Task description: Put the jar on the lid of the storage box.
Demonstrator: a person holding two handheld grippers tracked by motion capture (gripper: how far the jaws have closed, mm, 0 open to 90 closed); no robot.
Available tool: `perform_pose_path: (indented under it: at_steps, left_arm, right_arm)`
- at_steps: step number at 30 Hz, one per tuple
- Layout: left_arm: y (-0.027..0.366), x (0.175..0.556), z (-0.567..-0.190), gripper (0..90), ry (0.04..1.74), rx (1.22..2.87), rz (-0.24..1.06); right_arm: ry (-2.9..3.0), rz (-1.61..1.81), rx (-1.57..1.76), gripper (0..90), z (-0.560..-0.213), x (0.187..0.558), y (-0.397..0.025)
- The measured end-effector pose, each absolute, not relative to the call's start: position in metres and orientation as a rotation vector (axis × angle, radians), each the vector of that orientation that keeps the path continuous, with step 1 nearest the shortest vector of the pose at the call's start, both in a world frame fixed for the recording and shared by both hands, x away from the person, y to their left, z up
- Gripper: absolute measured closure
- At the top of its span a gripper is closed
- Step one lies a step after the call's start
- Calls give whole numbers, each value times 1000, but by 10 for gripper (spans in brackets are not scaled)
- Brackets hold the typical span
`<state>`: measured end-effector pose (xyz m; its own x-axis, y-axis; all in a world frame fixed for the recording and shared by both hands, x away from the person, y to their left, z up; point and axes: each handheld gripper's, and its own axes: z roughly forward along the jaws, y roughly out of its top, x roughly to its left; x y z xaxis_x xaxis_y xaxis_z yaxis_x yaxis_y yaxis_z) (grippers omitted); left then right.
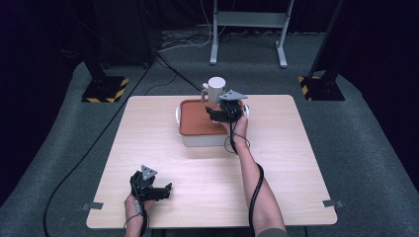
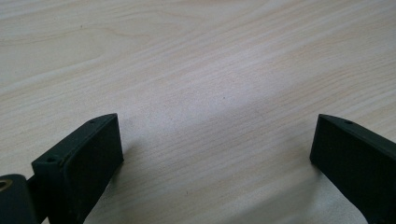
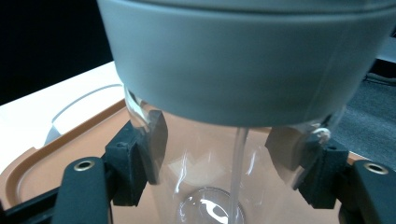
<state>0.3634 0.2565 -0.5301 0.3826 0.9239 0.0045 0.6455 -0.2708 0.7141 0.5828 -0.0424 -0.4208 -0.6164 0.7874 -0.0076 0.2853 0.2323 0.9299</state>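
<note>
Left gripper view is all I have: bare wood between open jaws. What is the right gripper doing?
Observer: The right gripper is shut on a clear cup, its jaws pressing the clear wall just under the grey lid.
Operator: Where is that cup?
Observer: Over the brown lid of a white container at the far middle of the table. I cannot tell whether it rests on that lid.
Operator: And my left gripper, how near is it to that?
Observer: The left gripper sits low by the table's near left edge, well apart from the container.
</note>
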Motion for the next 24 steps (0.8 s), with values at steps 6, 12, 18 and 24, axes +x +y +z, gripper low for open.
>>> perform_pose_path:
  at_steps: [6, 12, 18, 24]
  left_arm:
    - [256, 363, -530, 23, 1344, 2016, 570]
    - [256, 363, -530, 23, 1343, 2015, 572]
    - [256, 363, -530, 23, 1344, 2015, 571]
    - [257, 363, -530, 22, 1344, 2015, 570]
  right_arm:
    - [2037, 1369, 981, 298, -421, 584, -42]
    - [2042, 1371, 985, 299, -421, 584, -43]
    - [2041, 1372, 986, 299, -421, 584, -43]
    - [2043, 1370, 986, 298, -421, 584, -43]
